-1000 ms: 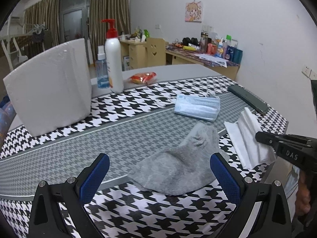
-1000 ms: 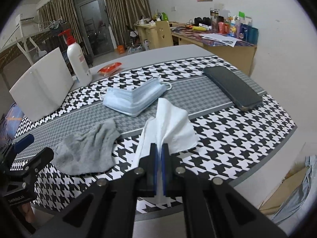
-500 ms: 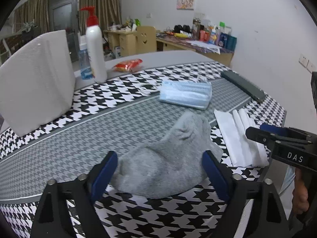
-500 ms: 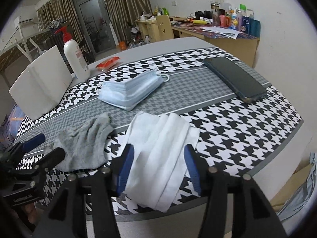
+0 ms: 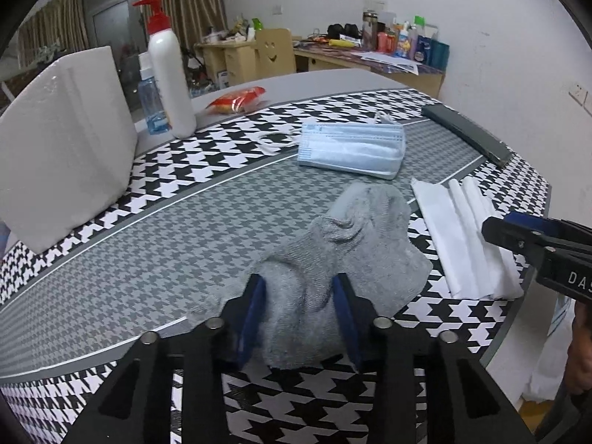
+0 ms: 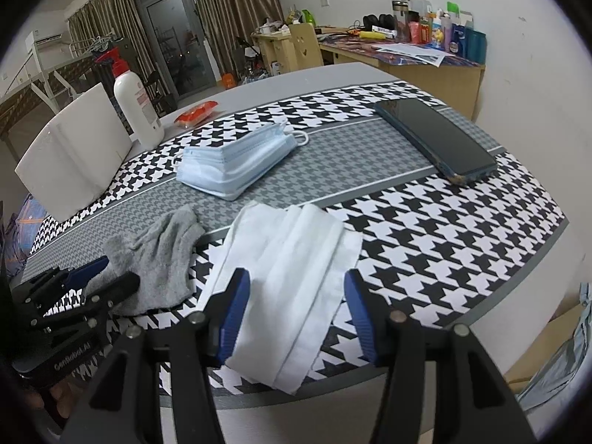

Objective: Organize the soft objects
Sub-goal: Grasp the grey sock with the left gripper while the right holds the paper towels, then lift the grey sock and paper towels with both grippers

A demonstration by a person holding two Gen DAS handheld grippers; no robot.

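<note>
A grey sock (image 5: 366, 236) lies crumpled near the front edge of the houndstooth tablecloth (image 5: 185, 222). My left gripper (image 5: 299, 307) is closing on its near end, and the fabric bunches up between the blue pads. The right wrist view shows this gripper (image 6: 114, 273) at the sock (image 6: 159, 251) from the side. A folded white tissue (image 6: 292, 259) lies flat on the cloth to the right of the sock. My right gripper (image 6: 296, 285) stands open just above the tissue's near end, its fingers on either side, not pressing it. A stack of blue face masks (image 5: 351, 148) lies behind both.
A dark phone (image 6: 433, 137) lies at the right of the cloth. At the back left stand a white foam block (image 5: 63, 148), a white pump bottle (image 5: 170, 74) and a small blue bottle, with a red snack packet (image 5: 236, 98) beside them. The table edge runs just under both grippers.
My left gripper came down over the sock and narrowed from wide open until it pinches the fabric. My right gripper let go of the tissue, which dropped flat, and has since held open.
</note>
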